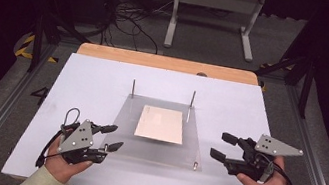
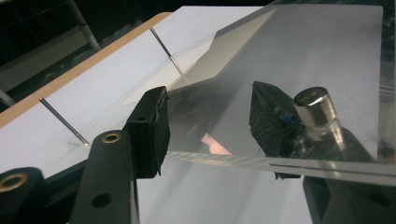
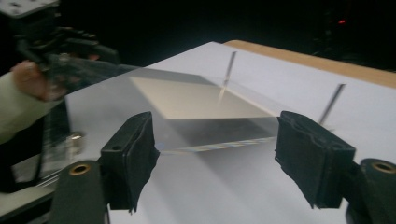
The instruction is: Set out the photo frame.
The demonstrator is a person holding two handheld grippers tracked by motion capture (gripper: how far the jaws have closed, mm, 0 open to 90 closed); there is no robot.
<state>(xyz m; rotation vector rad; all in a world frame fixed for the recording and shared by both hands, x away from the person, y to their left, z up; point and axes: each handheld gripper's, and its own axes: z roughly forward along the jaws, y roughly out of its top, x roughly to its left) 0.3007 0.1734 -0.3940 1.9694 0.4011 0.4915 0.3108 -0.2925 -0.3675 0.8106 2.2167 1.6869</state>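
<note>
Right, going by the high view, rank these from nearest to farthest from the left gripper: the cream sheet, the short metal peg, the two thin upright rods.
From the left gripper:
1. Cream sheet, just ahead and to the right, lying on the clear plate.
2. Short metal peg, at the plate's near right corner.
3. Left rod, at the plate's far edge; too close to the peg to rank firmly.
4. Right rod, far right.

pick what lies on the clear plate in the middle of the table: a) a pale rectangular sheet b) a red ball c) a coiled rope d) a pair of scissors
a, in the high view a pale rectangular sheet lies flat on the clear plate, just in front of the two thin upright pins, with both grippers held off to the sides.
</note>
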